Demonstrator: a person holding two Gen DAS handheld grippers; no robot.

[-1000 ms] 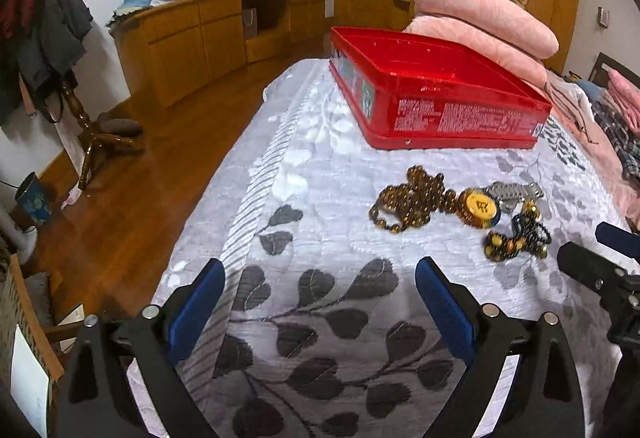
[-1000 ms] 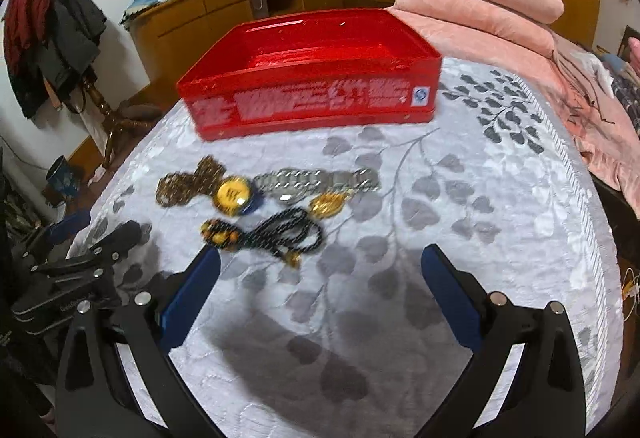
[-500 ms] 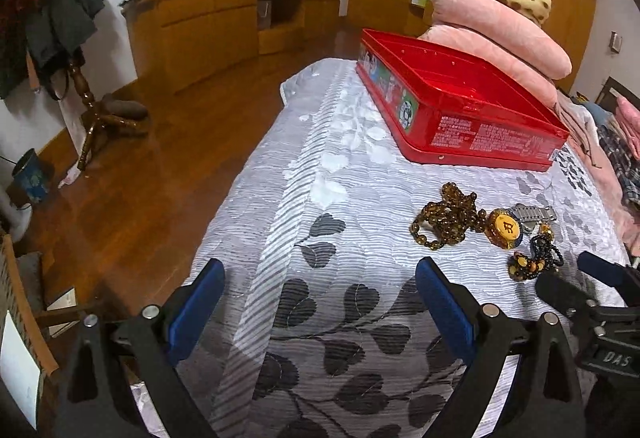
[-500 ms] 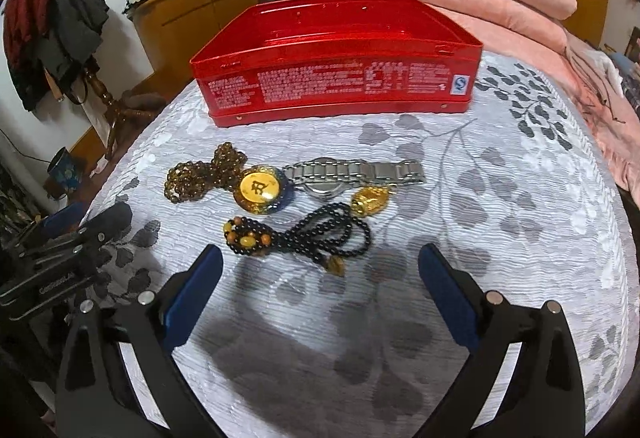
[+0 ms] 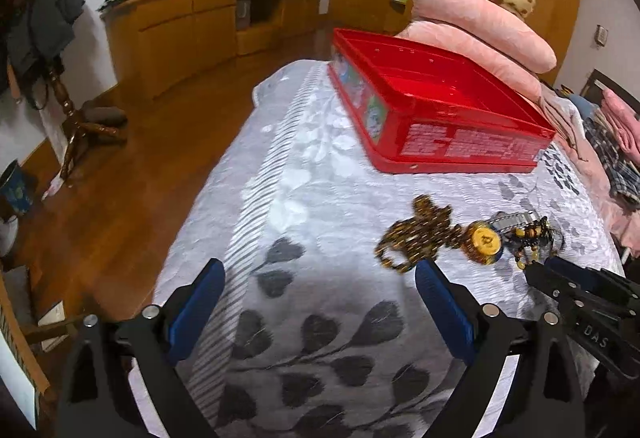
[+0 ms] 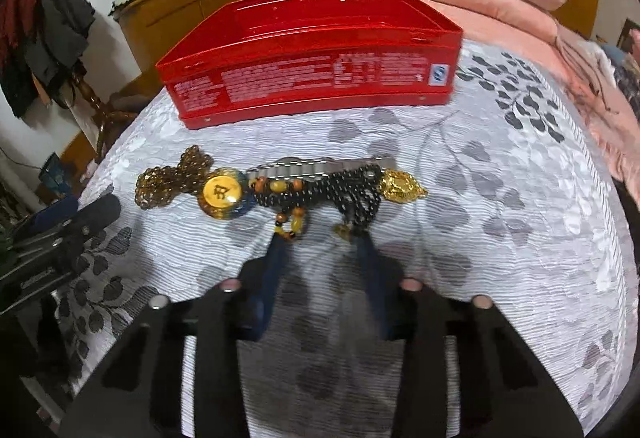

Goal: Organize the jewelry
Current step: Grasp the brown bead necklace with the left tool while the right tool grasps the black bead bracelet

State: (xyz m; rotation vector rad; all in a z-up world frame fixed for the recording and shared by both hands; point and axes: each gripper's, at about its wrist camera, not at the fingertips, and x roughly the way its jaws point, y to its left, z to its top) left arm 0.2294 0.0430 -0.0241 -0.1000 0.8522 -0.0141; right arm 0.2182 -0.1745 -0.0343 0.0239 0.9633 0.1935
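1. Right hand-held gripper (image 6: 322,238): its jaws have just been closing and now stand narrow, tips at the near edge of the black bead bracelet (image 6: 320,189). Tassel and strands lie between the tips; blur hides whether the pads press on them.
2. Left hand-held gripper (image 5: 320,290): jaws wide apart, nothing between them, over bare bedspread (image 5: 312,197).
3. Jewelry lies in one cluster on the bedspread: brown bead string (image 6: 172,177), amber disc pendant (image 6: 221,192), metal watch band (image 6: 316,167), gold charm (image 6: 400,186), all touching or overlapping.
4. Red tin (image 6: 308,57) sits open beyond the cluster, apart from it, nothing visible inside.
5. Pink pillows (image 5: 480,29) stacked behind the tin.
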